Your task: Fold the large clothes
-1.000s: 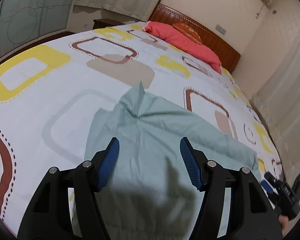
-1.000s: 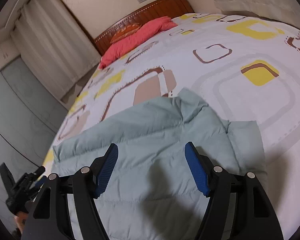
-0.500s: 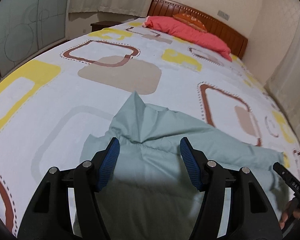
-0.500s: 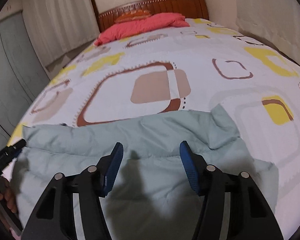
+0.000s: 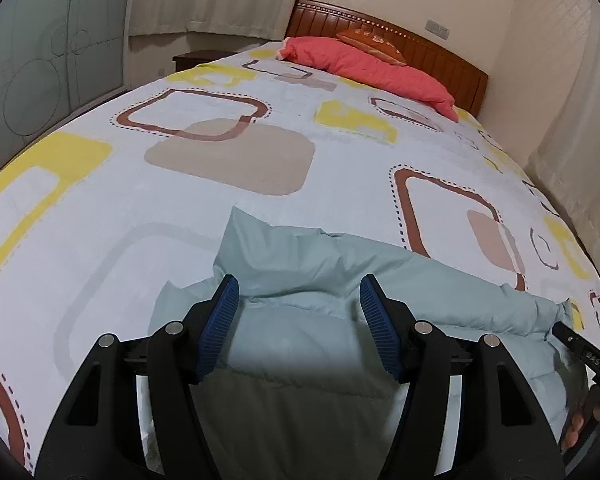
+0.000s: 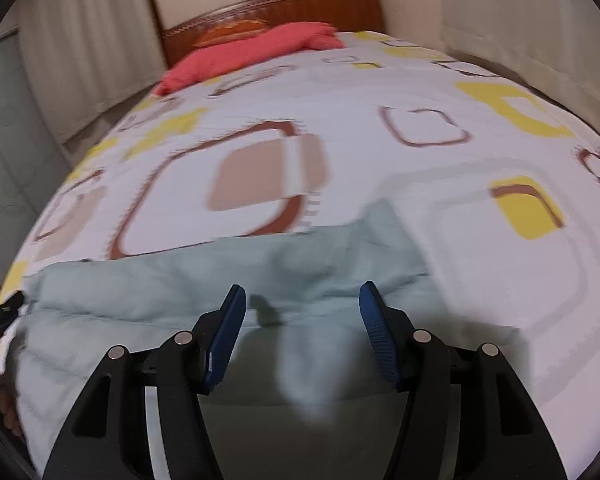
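Both the left gripper (image 5: 298,324) and right gripper (image 6: 302,334) hover, fingers apart, over the pale-green padded jacket (image 5: 440,292); the next move likely requires grasping its 12 o'clock edge.

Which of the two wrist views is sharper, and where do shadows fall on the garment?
Left wrist view: sharp, with fisheye bending at the edges; a dark shadow covers the light green jacket below the left gripper. Right wrist view: motion-blurred across the bedspread; the right gripper stays crisp, with shadow beneath it.

Left gripper (image 5: 299,309): my jaws spread wide, pointing far up.
Right gripper (image 6: 302,314): my jaws spread wide, nothing clamped.
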`<state>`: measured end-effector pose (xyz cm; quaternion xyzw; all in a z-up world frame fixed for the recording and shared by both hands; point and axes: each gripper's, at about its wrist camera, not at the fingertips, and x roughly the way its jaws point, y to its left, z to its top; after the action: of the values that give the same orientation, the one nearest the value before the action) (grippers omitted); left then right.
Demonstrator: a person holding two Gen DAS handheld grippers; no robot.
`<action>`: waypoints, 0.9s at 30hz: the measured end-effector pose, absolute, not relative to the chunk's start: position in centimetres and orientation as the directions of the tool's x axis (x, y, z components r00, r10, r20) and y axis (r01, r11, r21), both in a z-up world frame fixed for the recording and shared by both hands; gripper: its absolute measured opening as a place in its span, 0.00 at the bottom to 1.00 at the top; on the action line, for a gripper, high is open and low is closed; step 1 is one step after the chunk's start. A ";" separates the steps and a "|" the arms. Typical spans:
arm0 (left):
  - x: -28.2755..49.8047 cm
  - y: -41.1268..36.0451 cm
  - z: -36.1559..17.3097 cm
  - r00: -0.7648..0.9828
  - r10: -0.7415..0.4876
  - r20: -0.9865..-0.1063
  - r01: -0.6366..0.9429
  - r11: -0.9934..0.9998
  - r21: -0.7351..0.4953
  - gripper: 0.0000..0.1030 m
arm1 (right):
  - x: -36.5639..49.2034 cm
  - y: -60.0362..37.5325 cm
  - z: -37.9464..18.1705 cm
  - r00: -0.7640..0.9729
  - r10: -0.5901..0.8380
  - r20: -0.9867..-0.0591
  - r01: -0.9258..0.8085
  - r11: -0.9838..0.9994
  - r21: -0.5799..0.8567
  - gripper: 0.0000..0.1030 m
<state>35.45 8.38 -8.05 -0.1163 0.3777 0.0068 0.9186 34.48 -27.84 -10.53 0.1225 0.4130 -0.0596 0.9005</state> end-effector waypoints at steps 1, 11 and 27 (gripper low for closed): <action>36.0 8.5 -8.8 0.690 -0.073 -0.720 -0.112 0.972 -0.206 0.61 | 34.7 -28.5 -11.5 0.626 -0.014 -0.779 0.227 0.960 0.165 0.57; 36.7 9.2 -10.2 0.629 -0.085 -0.773 -0.154 0.961 -0.231 0.61 | 34.6 -29.5 -12.3 0.628 0.016 -0.778 0.226 0.953 0.203 0.58; 18.4 15.7 -10.8 0.663 -0.161 -0.731 -0.427 0.721 -0.546 0.67 | 17.9 -34.5 -10.8 0.678 0.063 -0.733 0.397 0.808 0.437 0.64</action>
<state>18.45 15.74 -10.84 -0.3651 0.4027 0.0794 0.8356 17.94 -34.50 -10.76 0.2950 0.3897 -0.0961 0.8671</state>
